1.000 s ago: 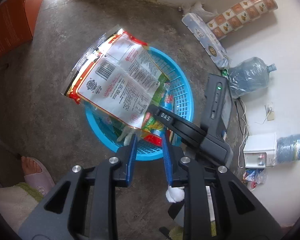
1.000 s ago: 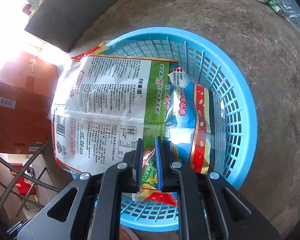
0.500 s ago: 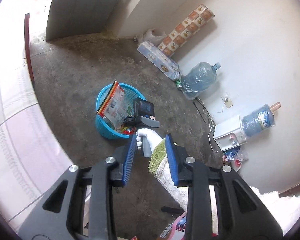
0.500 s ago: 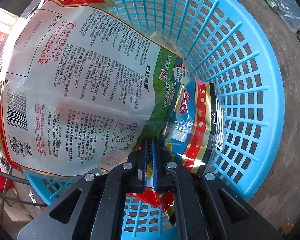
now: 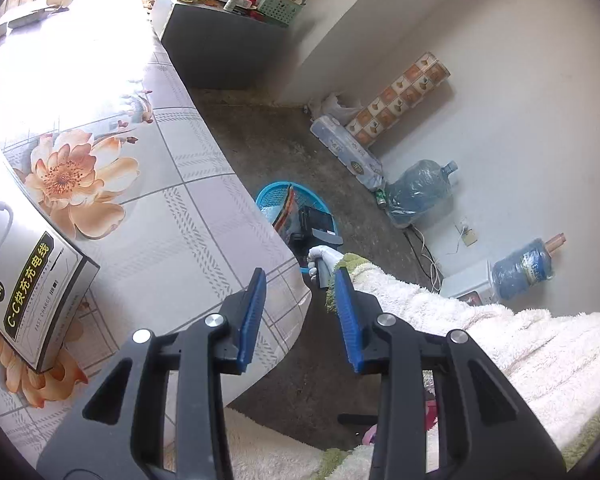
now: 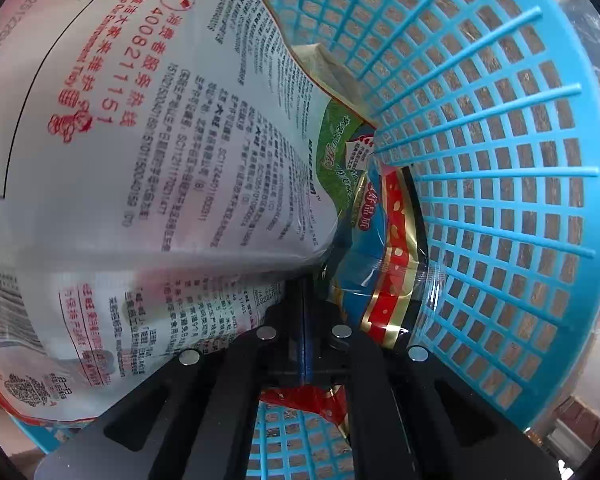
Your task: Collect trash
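My right gripper points down into the blue mesh basket, shut on a large white, red and green snack bag whose crumpled lower end lies on the basket floor. From the left wrist view the basket stands far below on the concrete floor. The bag sticks up from it, under the right tool's black housing and a white-gloved hand. My left gripper hangs high over the table's edge, its jaws opening with nothing between them.
A table with a floral cloth fills the left, with a silver cable box on it. Along the wall are two water jugs, patterned rolls, a white dispenser and a grey cabinet.
My left gripper let go of the bag, rose and drew back from the basket to above the table edge, its jaws widening. My right gripper sank deeper into the basket with the bag.
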Action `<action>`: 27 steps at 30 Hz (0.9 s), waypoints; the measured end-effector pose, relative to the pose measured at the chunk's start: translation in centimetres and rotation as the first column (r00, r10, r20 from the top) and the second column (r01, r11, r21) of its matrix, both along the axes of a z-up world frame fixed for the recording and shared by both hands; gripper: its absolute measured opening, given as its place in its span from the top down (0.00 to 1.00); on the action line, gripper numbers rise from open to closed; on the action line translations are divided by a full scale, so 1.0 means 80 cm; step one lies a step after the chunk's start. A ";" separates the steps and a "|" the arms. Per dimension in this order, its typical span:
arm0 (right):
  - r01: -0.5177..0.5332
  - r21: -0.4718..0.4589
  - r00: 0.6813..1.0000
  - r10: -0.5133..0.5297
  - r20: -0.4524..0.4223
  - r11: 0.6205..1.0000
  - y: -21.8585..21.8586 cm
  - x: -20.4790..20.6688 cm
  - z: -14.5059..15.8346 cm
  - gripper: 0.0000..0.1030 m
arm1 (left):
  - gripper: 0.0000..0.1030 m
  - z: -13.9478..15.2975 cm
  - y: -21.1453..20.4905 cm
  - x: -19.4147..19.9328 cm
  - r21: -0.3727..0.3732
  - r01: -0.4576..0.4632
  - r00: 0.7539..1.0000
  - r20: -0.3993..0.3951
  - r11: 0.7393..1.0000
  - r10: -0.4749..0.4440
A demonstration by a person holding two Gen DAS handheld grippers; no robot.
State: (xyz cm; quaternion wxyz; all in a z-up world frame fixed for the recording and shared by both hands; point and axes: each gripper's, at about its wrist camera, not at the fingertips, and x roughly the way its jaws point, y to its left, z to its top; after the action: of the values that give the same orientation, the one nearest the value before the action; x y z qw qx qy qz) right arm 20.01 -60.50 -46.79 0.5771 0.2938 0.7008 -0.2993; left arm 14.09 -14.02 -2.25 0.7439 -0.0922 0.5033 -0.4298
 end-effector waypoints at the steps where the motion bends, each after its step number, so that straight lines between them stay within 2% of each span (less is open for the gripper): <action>1: 0.041 0.022 0.999 -0.041 0.010 0.999 -0.003 -0.004 -0.002 0.97 | 0.67 -0.002 0.003 0.001 -0.005 -0.005 1.000 -0.006 1.000 0.005; 4: -0.017 -0.005 0.999 0.017 -0.027 1.000 0.005 0.002 0.006 0.98 | 0.66 -0.003 0.013 0.002 -0.006 -0.015 1.000 -0.010 1.000 0.015; 5: -0.043 -0.024 0.999 0.042 -0.029 0.999 0.012 0.001 0.015 0.97 | 0.63 -0.002 0.017 0.002 -0.010 -0.019 1.000 -0.008 1.000 0.019; 7: -0.083 -0.057 0.997 0.082 -0.012 0.995 0.024 -0.001 0.034 0.92 | 0.61 -0.001 0.030 0.000 -0.020 -0.030 1.000 -0.001 0.999 0.030; 8: -0.104 -0.080 0.995 0.104 0.002 0.991 0.028 -0.003 0.045 0.83 | 0.61 0.000 0.036 -0.001 -0.028 -0.033 0.999 0.003 0.999 0.033; 9: -0.123 -0.103 0.992 0.126 0.026 0.987 0.033 -0.008 0.056 0.69 | 0.61 0.000 0.042 -0.002 -0.037 -0.035 0.999 0.008 0.999 0.035; 11: -0.160 -0.134 0.980 0.174 0.101 0.978 0.042 -0.018 0.079 0.62 | 0.60 0.002 0.048 -0.004 -0.047 -0.039 0.999 0.015 0.998 0.039; 12: -0.166 -0.161 0.976 0.186 0.117 0.973 0.049 -0.025 0.090 0.52 | 0.60 0.003 0.050 -0.006 -0.050 -0.039 0.999 0.017 0.998 0.040; 13: -0.167 -0.181 0.972 0.193 0.137 0.969 0.053 -0.032 0.100 0.48 | 0.59 0.005 0.053 -0.007 -0.055 -0.039 0.999 0.019 0.998 0.040; 19: -0.094 -0.202 0.948 0.150 0.280 0.975 0.056 -0.083 0.153 0.48 | 0.57 0.014 0.080 -0.015 -0.075 -0.068 0.997 0.037 0.995 0.071; 22: -0.035 -0.212 0.926 0.111 0.361 0.977 0.069 -0.114 0.185 0.48 | 0.56 0.017 0.101 -0.019 -0.085 -0.106 0.993 0.045 0.991 0.110; 25: 0.002 -0.232 0.886 0.106 0.452 0.973 0.086 -0.129 0.230 0.48 | 0.54 0.018 0.126 -0.019 -0.093 -0.153 0.986 0.050 0.984 0.158; 27: 0.002 -0.233 0.844 0.123 0.522 0.972 0.091 -0.134 0.262 0.48 | 0.52 0.015 0.145 -0.020 -0.088 -0.192 0.979 0.053 0.977 0.197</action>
State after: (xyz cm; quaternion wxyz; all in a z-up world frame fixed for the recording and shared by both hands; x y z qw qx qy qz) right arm 9.31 -53.26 -25.82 0.7872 0.2759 0.4837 -0.2649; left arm 12.53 -2.42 -1.06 0.7931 -0.1582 0.4507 -0.3780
